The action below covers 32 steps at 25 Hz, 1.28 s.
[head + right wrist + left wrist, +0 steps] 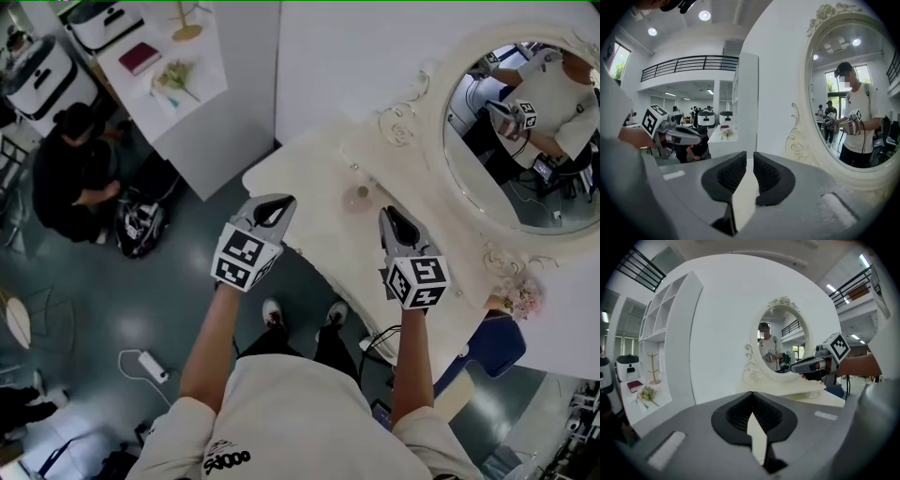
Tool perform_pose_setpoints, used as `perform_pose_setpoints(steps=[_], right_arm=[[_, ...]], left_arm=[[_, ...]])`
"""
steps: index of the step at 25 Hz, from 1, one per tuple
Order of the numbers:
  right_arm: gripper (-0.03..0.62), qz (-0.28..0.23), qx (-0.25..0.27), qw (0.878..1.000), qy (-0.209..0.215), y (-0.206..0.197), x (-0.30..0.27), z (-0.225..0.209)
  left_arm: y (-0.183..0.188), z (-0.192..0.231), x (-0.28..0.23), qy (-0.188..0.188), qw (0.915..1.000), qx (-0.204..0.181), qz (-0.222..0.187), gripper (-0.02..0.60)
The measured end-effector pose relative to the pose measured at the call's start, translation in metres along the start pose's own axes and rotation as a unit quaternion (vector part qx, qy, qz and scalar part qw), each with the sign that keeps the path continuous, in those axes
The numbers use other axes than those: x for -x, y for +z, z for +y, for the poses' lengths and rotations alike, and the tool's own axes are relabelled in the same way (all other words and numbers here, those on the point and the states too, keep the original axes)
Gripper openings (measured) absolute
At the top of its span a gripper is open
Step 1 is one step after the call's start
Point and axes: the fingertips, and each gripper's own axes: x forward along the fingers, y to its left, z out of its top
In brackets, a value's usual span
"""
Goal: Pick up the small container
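Left gripper [279, 202], right gripper [390, 216] — small container [357, 197] between them; mirror [525, 141] beyond.

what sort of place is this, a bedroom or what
Probably a staged room corner inside a big open hall or lab, not a home: a white dressing table with an ornate oval mirror stands against a partition wall, and a railed upper balcony overlooks the space.

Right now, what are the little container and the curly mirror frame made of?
The small container is probably glass or clear plastic: it looks see-through with a pinkish tint, but it is too small to be sure. The mirror frame is likely painted wood or moulded resin: it is matte cream with raised scrolls and roses.
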Motion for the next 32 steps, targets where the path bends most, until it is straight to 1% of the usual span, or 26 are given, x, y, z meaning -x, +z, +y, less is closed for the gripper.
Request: perform_pose_setpoints(steps=[3, 11, 15, 20, 23, 28, 31, 32], right_arm=[[0.073, 0.020, -0.005, 1.000, 0.019, -0.018, -0.021, -0.007], [0.187, 0.076, 0.014, 0.995, 0.060, -0.073, -0.077, -0.036], [0.214, 0.111, 0.015, 0.990, 0.081, -0.108, -0.109, -0.050], [0.218, 0.141, 0.014, 0.985, 0.095, -0.141, -0.139, -0.059], [0.218, 0.149, 0.016, 0.983, 0.105, -0.152, -0.156, -0.058], [0.218, 0.159, 0.023, 0.980, 0.116, -0.165, -0.175, -0.058], [0.198, 0.152, 0.043, 0.980, 0.119, -0.168, -0.183, -0.057], [0.178, 0.148, 0.049, 0.980, 0.122, -0.168, -0.184, -0.055]], left_arm=[[-0.007, 0.003, -0.011, 0.011, 0.9999, 0.003, 0.010, 0.018], [-0.032, 0.003, -0.042, 0.055, 0.9970, 0.028, 0.047, 0.020], [-0.045, 0.005, -0.053, 0.080, 0.9943, 0.034, 0.062, 0.020], [-0.065, 0.009, -0.061, 0.102, 0.9898, 0.050, 0.086, 0.020], [-0.075, 0.013, -0.064, 0.113, 0.9868, 0.061, 0.098, 0.020], [-0.087, 0.016, -0.072, 0.118, 0.9845, 0.070, 0.110, 0.020], [-0.091, 0.020, -0.072, 0.119, 0.9836, 0.069, 0.117, 0.020], [-0.093, 0.021, -0.072, 0.118, 0.9835, 0.069, 0.119, 0.020]])
